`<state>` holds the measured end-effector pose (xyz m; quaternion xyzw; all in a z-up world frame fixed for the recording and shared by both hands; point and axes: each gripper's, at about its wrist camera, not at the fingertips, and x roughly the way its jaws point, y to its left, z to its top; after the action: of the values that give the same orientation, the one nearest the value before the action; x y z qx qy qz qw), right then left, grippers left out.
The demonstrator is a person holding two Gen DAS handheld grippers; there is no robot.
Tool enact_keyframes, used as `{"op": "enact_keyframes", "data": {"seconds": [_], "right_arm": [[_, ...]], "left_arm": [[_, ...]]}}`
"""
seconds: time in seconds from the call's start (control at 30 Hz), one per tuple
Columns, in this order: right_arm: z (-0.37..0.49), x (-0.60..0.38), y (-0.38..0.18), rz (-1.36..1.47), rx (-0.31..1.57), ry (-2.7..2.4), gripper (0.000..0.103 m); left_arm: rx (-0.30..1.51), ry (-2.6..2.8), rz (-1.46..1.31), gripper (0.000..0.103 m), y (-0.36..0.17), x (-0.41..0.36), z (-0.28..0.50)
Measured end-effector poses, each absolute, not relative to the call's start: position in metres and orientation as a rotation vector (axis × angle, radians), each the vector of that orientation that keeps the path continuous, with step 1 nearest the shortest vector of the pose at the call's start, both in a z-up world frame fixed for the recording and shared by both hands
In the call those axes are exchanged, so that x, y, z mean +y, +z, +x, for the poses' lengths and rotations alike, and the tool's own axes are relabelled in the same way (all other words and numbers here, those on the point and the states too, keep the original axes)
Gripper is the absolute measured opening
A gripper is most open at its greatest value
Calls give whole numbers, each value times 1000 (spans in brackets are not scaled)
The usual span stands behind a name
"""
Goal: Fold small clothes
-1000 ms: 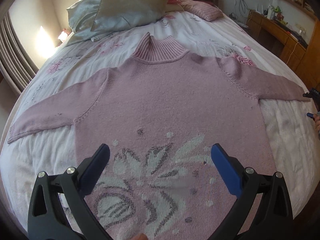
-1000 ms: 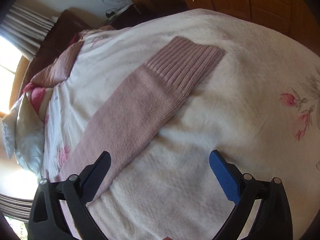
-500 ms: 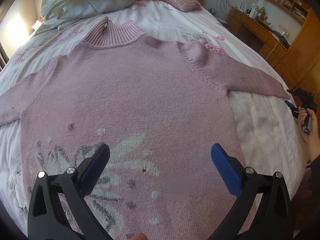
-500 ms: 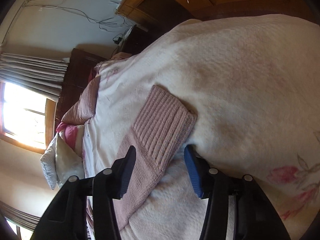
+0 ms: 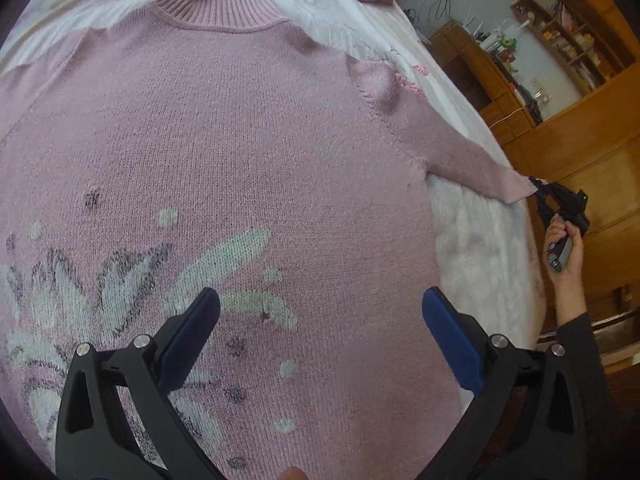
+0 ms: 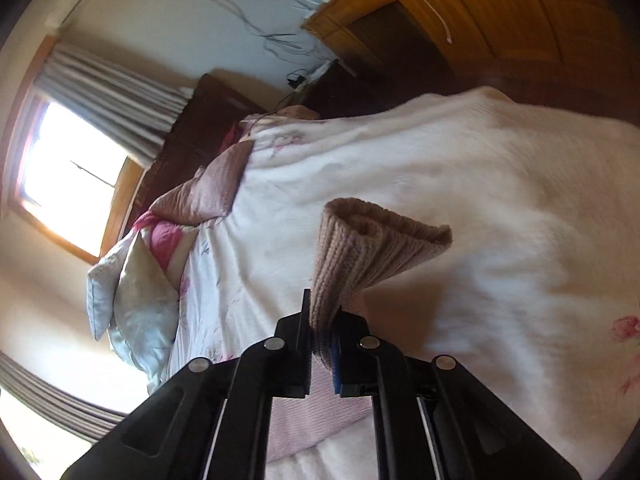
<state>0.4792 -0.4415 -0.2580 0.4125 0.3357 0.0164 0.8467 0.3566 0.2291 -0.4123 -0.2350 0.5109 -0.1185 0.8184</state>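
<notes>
A pink knitted turtleneck sweater (image 5: 224, 152) is seen spread flat, front up, across a white floral bedspread (image 5: 472, 240), its ribbed collar (image 5: 216, 12) pointed toward the pillows (image 6: 132, 280) and its right sleeve (image 5: 464, 152) stretched out toward the bed's side edge. The left gripper (image 5: 320, 332) is held wide open above the lower front of the sweater, over the white flower pattern, and nothing is gripped by it. The right gripper (image 6: 322, 344) is closed tight on the ribbed cuff (image 6: 360, 248), which is pinched between the pads and raised off the bedspread, so that the open mouth of the cuff gapes upward. The knit is judged to be soft, limp and fairly light (though thick enough to drag on the fluffy cover), so a sag between held points is to be expected; the denser ribbing at cuff, collar and hem is thought to offer the firmest hold. Open bedspread is seen beyond the cuff, while little room is left on the side of the wooden wardrobe (image 5: 592, 160), close by the bed edge. The sleeve could well be carried inward across the chest, where nothing is seen in the way.
</notes>
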Motion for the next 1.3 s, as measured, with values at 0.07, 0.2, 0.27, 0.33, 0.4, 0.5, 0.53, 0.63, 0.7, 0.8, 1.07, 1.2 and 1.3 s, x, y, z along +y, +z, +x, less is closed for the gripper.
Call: {"op": "enact_keyframes", "data": {"seconds": [0.07, 0.2, 0.27, 0.33, 0.4, 0.5, 0.53, 0.63, 0.7, 0.8, 1.07, 1.2, 1.3], "right_arm": [[479, -403, -223, 774, 697, 77, 7], [476, -317, -168, 603, 684, 187, 7], [475, -273, -150, 536, 690, 234, 7], [474, -230, -141, 481, 702, 277, 7], [475, -185, -138, 418, 728, 310, 7], [471, -118, -147, 297, 763, 345, 7], [469, -96, -153, 251, 773, 348, 7], [464, -36, -183, 130, 832, 355, 7], [458, -1, -210, 51, 869, 360, 7], [455, 41, -253, -94, 915, 331, 7], [422, 51, -297, -160, 953, 435, 42], [396, 13, -274, -23, 922, 451, 51], [368, -13, -261, 90, 902, 468, 58]], "left_arm": [[1090, -275, -554, 100, -408, 242, 357], [1030, -288, -649, 100, -397, 265, 357], [989, -294, -692, 100, -389, 273, 357], [980, -326, -721, 100, -382, 276, 363], [979, -358, -727, 100, -374, 275, 370], [935, -330, -711, 100, -361, 281, 380], [938, -345, -712, 100, -356, 283, 384], [984, -357, -693, 100, -354, 281, 405], [1009, -369, -701, 100, -358, 282, 419], [1032, -411, -771, 100, -370, 280, 441], [1105, -485, -957, 100, -419, 261, 490], [1163, -422, -983, 100, -440, 249, 499], [1179, -407, -1052, 100, -452, 238, 503]]}}
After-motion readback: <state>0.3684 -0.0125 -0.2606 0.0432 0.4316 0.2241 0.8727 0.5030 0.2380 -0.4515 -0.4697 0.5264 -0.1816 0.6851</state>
